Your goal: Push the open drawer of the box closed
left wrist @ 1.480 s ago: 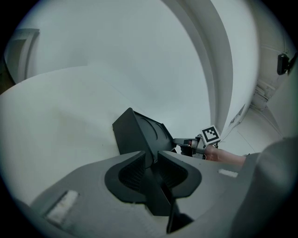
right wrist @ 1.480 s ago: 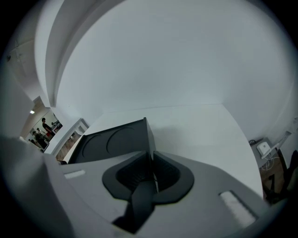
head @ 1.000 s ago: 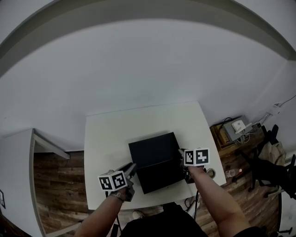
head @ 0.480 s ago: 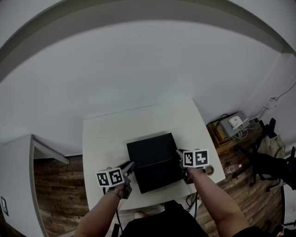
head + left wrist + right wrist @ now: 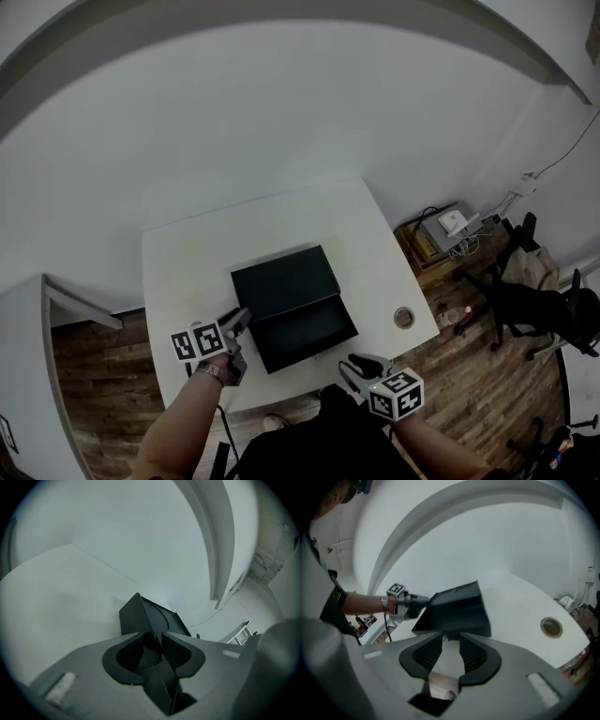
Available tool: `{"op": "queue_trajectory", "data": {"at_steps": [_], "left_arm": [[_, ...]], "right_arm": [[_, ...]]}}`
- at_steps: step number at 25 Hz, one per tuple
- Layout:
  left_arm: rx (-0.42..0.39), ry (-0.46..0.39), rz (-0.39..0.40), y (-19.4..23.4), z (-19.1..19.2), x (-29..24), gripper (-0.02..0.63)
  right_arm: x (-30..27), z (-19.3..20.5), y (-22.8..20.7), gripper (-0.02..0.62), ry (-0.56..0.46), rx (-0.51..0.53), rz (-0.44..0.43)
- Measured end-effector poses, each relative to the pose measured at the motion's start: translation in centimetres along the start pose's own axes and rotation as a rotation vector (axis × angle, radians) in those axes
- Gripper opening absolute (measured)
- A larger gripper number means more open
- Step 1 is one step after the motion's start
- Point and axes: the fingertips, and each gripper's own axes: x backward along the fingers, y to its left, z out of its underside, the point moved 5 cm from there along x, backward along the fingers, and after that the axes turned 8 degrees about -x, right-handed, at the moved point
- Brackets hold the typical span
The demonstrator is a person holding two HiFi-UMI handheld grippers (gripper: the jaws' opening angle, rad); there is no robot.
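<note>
Open drawer (image 5: 305,330) juts from black box (image 5: 284,284) toward the person, long axis crosswise. Left tongs (image 5: 238,321) are nearer: just opened, released, the drawer's left edge between the jaws. Right tongs (image 5: 355,365), just opened too and empty, hang off the counter (image 5: 187,267) edge, drawer ahead-left.

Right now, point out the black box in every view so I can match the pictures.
Head view: black box at the middle of the picture, on the white table.
Left gripper view: black box at lower centre, one corner toward the camera.
Right gripper view: black box at centre.
Shared landmark: the white table under it.
</note>
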Motion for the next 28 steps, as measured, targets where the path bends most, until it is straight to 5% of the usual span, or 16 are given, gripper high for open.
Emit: {"op": "queue_trajectory", "data": {"at_steps": [3,13,28], "left_arm": [[0.004,-0.005,0.013,0.0,-0.1,-0.1,0.128],[0.028,0.011,0.029,0.0,0.0,-0.1,0.126],[0.056,0.004,0.048,0.2,0.0,-0.1,0.124]], "right_arm": [[-1.9,3.2,1.8,0.120,0.085,0.024,-0.004],[-7.0,3.7,1.8,0.117,0.192,-0.046,0.039],[-8.3,2.9,2.1,0.072,0.185,-0.058,0.022]]}}
